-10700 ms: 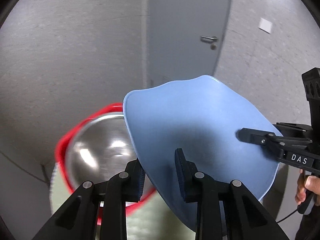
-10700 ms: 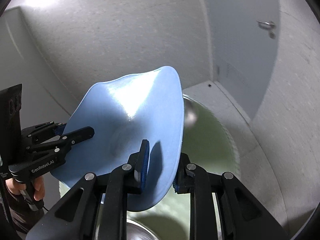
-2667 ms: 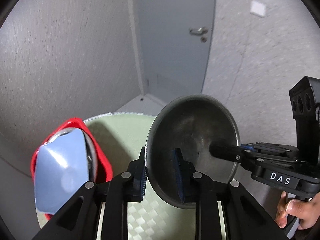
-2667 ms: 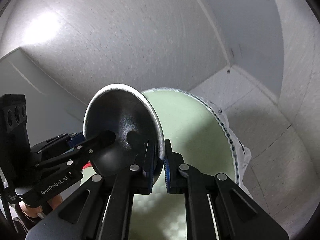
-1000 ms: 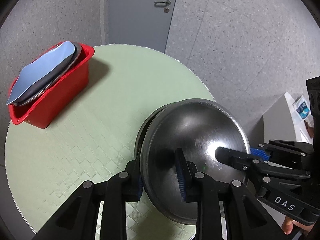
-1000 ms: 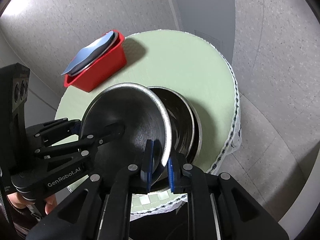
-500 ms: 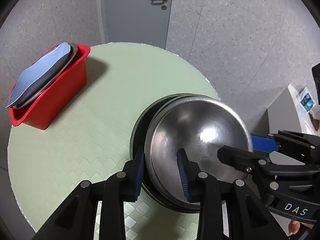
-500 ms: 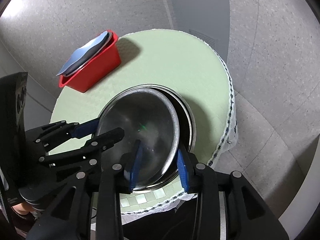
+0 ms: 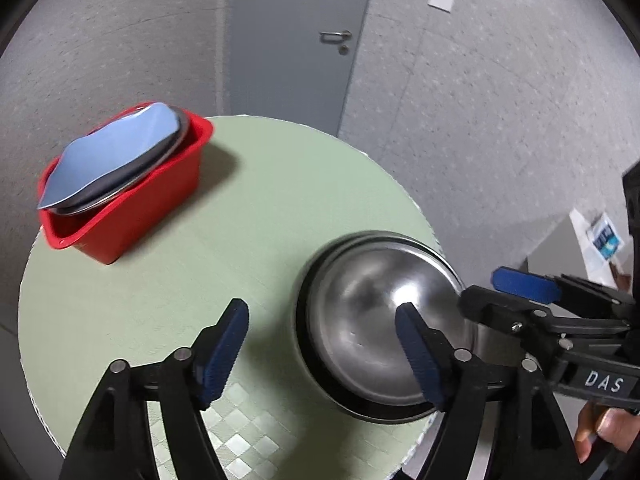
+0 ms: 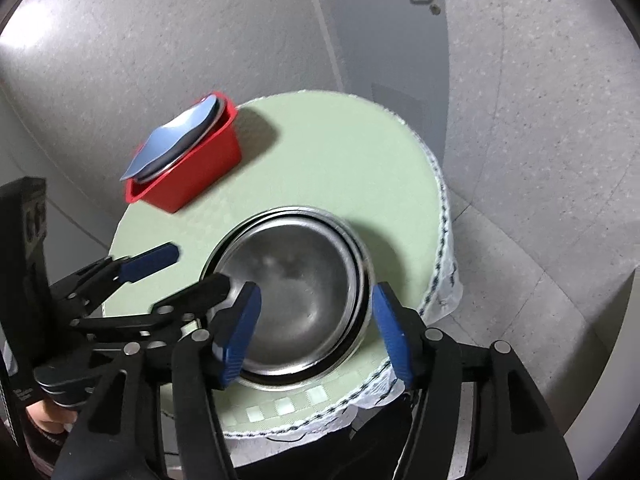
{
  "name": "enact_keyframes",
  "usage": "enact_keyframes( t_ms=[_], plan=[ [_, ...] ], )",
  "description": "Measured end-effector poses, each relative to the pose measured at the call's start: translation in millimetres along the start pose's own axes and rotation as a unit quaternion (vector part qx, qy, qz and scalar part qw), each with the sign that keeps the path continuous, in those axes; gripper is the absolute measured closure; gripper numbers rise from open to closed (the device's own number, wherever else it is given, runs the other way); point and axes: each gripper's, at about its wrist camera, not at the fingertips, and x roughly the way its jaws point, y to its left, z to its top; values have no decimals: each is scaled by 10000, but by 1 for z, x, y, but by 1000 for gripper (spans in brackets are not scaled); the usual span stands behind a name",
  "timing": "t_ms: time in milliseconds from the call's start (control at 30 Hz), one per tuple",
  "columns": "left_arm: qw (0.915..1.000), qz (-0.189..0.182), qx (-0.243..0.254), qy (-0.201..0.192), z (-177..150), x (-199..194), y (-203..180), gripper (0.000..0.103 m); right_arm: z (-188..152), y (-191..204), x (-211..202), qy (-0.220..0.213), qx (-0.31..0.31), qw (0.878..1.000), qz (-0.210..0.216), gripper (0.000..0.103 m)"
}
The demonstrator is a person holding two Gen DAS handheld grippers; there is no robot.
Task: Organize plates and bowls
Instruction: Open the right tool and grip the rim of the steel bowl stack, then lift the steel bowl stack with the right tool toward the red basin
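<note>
Grey speckled walls and a grey door point(image 9: 296, 40) stand behind a round table point(image 9: 248, 216) covered in a pale green cloth. Near its front edge a steel bowl point(image 10: 296, 280) sits nested inside a second steel bowl point(image 10: 359, 276), open side up. Both claws are released and spread wide: the left gripper point(image 9: 320, 340) and the right gripper point(image 10: 316, 328) each hang over the nested bowls, holding nothing. Well apart, at the far left of the table, a red bin point(image 9: 136, 208) holds a blue plate point(image 9: 112, 160) leaning on a steel plate point(image 9: 158, 160).
</note>
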Motion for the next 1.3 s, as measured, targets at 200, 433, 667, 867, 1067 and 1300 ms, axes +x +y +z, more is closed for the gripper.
enact_keyframes(
  t_ms=[200,433,667,867,1067,1300],
  plan=[
    [9991,115,-384,140,-14,9,14,25,-7,-14,14,-36,401,9992,-24,43],
    [9972,56,-678,294,-19,28,20,25,-21,-28,42,193,974,9948,240,43],
    [9972,-58,-625,398,-17,48,20,37,-32,-34,64,343,1499,9857,697,46],
    [9965,-294,-621,468,-13,63,23,57,-33,-36,75,447,1572,9835,781,50],
    [9973,-311,-505,428,-5,69,26,66,-32,-37,75,462,1590,9823,871,58],
    [9969,-302,-626,363,2,68,41,67,-25,-29,78,492,1550,9818,984,59]
  ],
)
